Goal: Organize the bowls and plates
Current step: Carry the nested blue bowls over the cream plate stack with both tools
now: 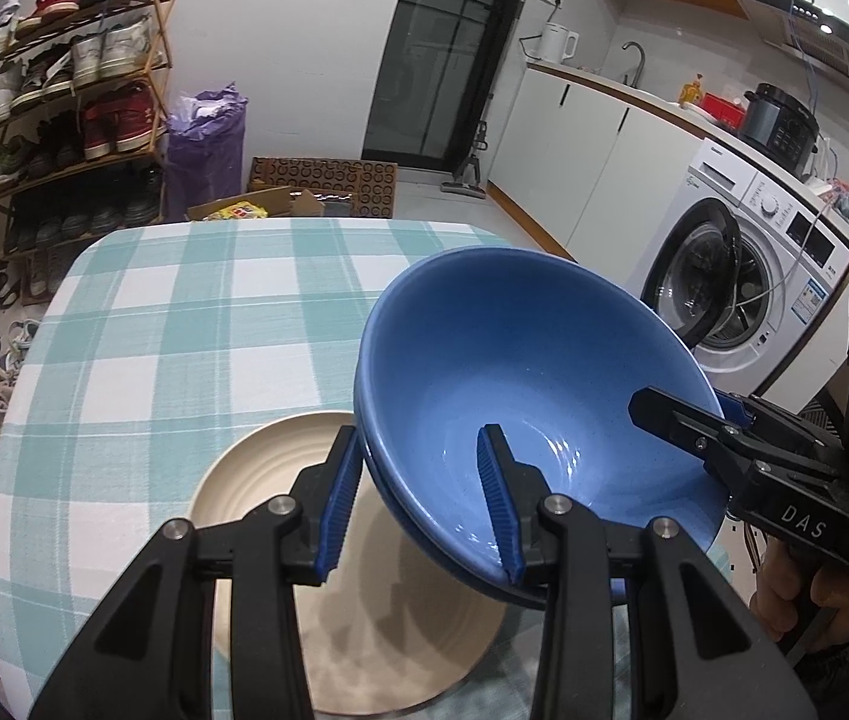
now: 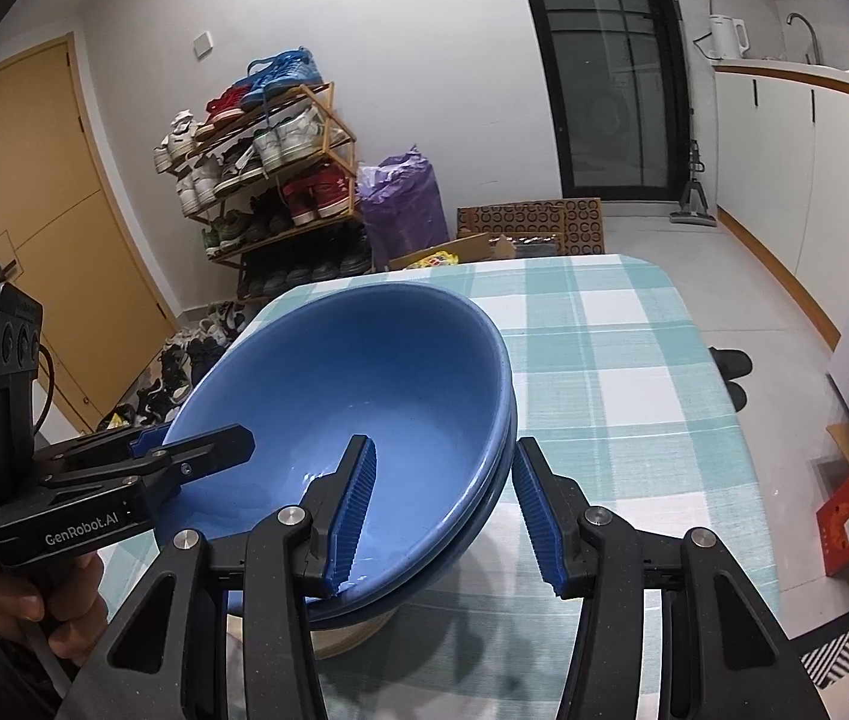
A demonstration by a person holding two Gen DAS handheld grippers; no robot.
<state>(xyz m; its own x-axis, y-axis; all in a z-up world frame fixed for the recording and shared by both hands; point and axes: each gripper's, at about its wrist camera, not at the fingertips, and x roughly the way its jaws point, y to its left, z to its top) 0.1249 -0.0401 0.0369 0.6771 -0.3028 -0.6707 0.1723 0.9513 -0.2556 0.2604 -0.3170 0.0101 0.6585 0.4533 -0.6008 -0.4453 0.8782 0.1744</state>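
Two blue bowls (image 1: 520, 396) sit nested one inside the other, the double rim plain in both wrist views, and the inner one holds nothing that can be seen except a glossy reflection at its bottom. The stack is tilted above a cream ribbed plate (image 1: 262, 468), which lies flat on the tabletop (image 1: 172, 312) covered in a teal-and-white check cloth; the plate carries nothing else, and whether the bowls touch it cannot be told. The left claw (image 1: 424, 495) straddles the near rim of the stack — one blue ribbed pad inside the bowl, the other outside the wall with a small gap showing — so the jaws stand fairly wide and do not look clamped on the rim. The right claw (image 2: 445, 507) does the same on the opposite side of the rim — one pad pressed inside against the inner wall, the outer pad standing clear of the bowls' outside — again fairly wide. Each claw shows in the other's view at the bowl's edge, with the person's hand (image 2: 46, 606) on the grip. Beyond the tabletop stand a shoe rack (image 1: 70, 90) and a washing machine (image 1: 742, 276).
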